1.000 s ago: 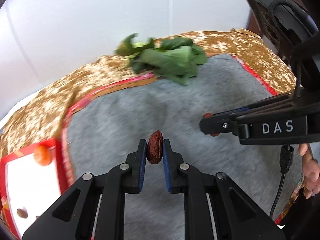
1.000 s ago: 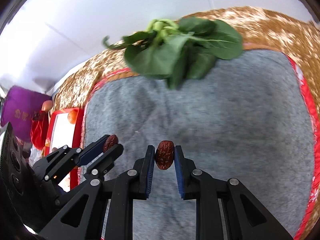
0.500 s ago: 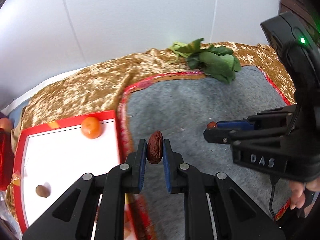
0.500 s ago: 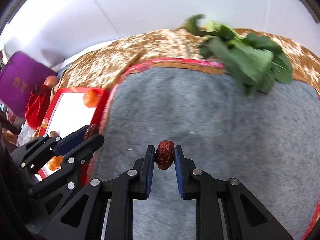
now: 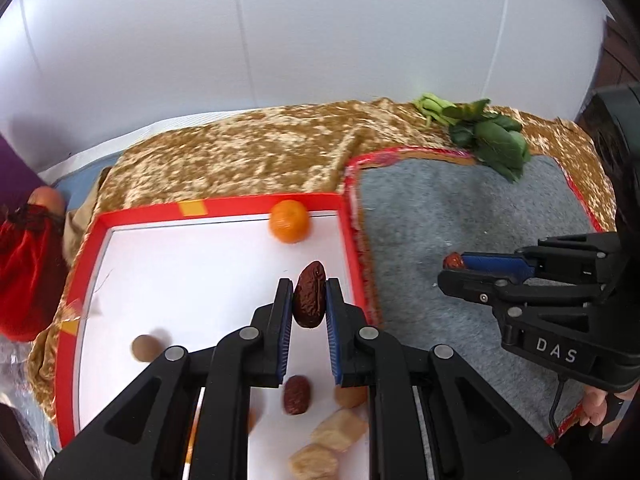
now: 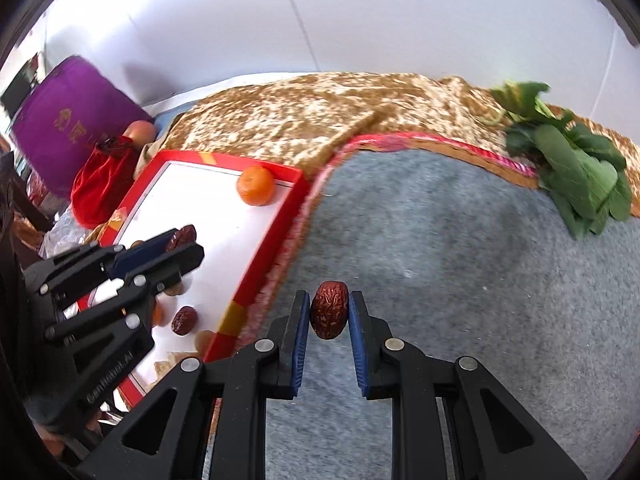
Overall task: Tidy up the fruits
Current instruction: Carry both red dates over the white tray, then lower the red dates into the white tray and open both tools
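We find the transfer step in hand: both grippers carry a dried date toward the red-rimmed tray (image 5: 224,205).

Left gripper (image 5: 309,298): fingers clamped on a long dark date (image 5: 309,295), held in the air over the tray's white floor, near its right wall. Right gripper (image 6: 329,316): fingers clamped on a rounder date (image 6: 329,315), not yet at the tray; it hangs over the grey mat (image 6: 460,280), just beside the tray's red edge.

Tray contents already in place: an orange (image 5: 289,221) at the far rim, one loose date (image 5: 297,394), a small brown round fruit (image 5: 145,347), pale cubes (image 5: 340,428) at the near end. Leafy greens (image 5: 490,142) lie at the mat's far corner, well apart.

Next move, in our judgement: left lowers and parts its fingers over a bare patch, clear of the orange and the loose date. Right needs to cross the red rim first, w/o bumping the left gripper, then release.

Vs. one second ago: both views showed mostly mat and greens, tray only at the left margin. Now the tray fills the left wrist view. Both grips unchanged.
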### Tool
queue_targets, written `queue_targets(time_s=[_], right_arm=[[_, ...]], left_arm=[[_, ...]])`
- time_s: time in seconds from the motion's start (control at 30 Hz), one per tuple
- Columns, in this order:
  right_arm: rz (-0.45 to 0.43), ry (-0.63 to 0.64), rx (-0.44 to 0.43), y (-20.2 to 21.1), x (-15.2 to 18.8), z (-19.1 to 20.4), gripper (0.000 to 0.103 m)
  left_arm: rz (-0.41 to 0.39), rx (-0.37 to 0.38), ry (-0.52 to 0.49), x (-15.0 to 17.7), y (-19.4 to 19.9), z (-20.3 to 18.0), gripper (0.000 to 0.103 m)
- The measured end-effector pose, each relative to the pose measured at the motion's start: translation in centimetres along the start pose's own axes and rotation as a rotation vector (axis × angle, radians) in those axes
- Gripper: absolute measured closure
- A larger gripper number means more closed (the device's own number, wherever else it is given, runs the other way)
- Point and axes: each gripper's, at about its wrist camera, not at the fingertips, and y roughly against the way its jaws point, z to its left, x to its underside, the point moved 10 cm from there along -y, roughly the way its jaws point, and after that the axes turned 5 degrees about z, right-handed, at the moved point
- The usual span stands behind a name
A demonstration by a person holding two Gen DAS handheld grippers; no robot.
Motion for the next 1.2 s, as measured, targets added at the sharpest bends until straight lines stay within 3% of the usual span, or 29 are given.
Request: queue_targets(time_s=[0.6, 1.2], right_arm=[[-0.098, 0.177, 0.066, 1.4, 0.1, 5.7, 0.083], [-0.123, 0.294, 0.108, 0.6, 1.6, 9.3, 0.083]], left_arm=[[-0.029, -0.075, 0.120, 3.1, 3.5, 6.7, 0.090], [0.059, -0.090, 0.185, 4.8, 1.4, 9.0, 0.090]])
